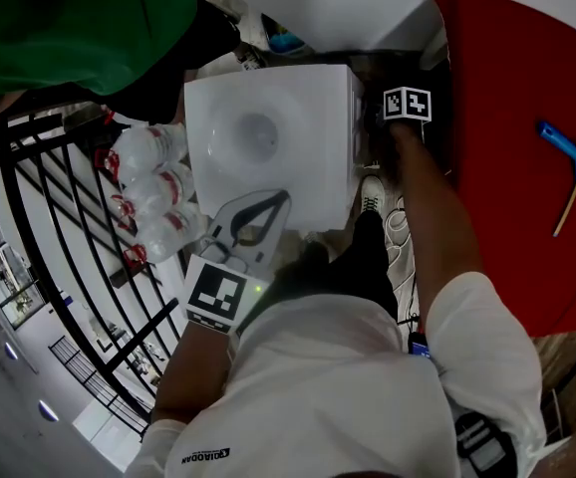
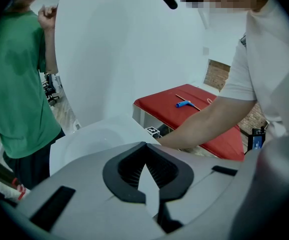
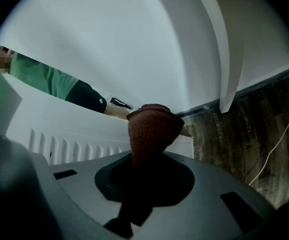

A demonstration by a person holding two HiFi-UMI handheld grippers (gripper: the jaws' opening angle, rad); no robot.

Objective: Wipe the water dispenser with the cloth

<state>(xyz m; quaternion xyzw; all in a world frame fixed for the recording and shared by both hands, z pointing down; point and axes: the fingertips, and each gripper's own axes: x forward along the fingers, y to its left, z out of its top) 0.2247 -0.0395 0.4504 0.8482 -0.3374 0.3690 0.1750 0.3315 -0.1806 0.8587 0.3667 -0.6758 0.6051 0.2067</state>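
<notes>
right, the cloth (image 3: pixel 152 126) is a rust-brown knitted wad, and in the right gripper view the right gripper (image 3: pixel 145 159) has its fingers clamped on it, so the wad sticks out past the tips. it sits at the edge of a white ribbed panel (image 3: pixel 69 146) on the water dispenser (image 1: pixel 268 132). i cannot tell whether cloth and panel actually touch.

from the head view, the dispenser is a white box seen from above, with a round dished recess in its top. the right gripper's marker cube (image 1: pixel 408 103) is just beside the dispenser's right side, with the arm reaching down along it. the cloth itself is out of sight there.

the left gripper (image 1: pixel 276 203) hangs over the dispenser's near edge. its fingers are together at the tips with nothing between them, and its marker cube (image 1: pixel 216 295) faces up at me.

further out, a pack of clear bottles with red caps (image 1: pixel 148 192) lies just left of the dispenser, next to a black railing (image 1: pixel 59 267). a person in a green top (image 1: pixel 69 28) stands beyond it. on the right there is a red surface (image 1: pixel 507 118) carrying 1 blue-headed tool with a long thin handle (image 1: pixel 567 152). in the right gripper view i see wood-patterned floor (image 3: pixel 249 134) with a white cable (image 3: pixel 279 139) across it.
</notes>
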